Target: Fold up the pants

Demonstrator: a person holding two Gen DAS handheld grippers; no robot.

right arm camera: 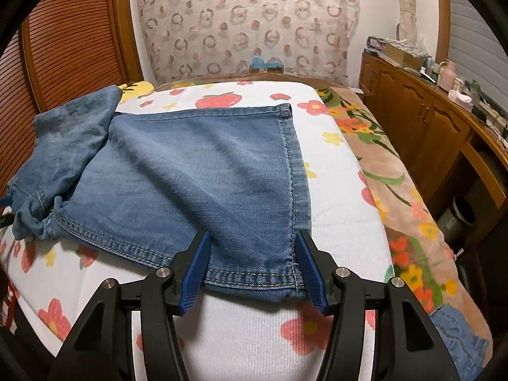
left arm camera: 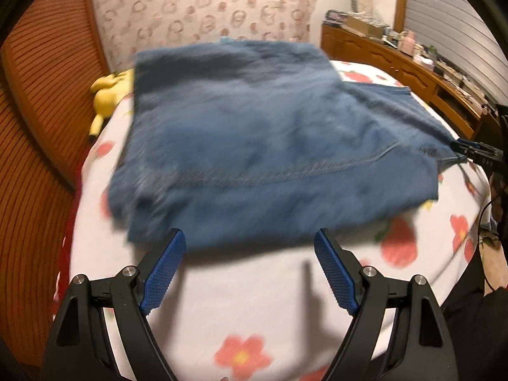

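Note:
Blue denim pants (left arm camera: 241,146) lie folded on a white bedspread with red flowers (left arm camera: 241,292). My left gripper (left arm camera: 250,238) is open and empty at the pants' near edge, which is blurred. In the right wrist view the pant legs (right arm camera: 197,174) lie flat, hem to the right, with the waist part bunched at the left (right arm camera: 63,146). My right gripper (right arm camera: 252,241) is open, its jaws either side of the near hem corner. The right gripper also shows at the right edge of the left wrist view (left arm camera: 476,152), at the pants' corner.
A wooden louvred wardrobe (right arm camera: 70,41) stands to the left. A low wooden cabinet (right arm camera: 422,120) with clutter runs along the right. A yellow plush toy (left arm camera: 108,92) lies at the bed's far left. A flowered blanket (right arm camera: 397,190) covers the bed's right side.

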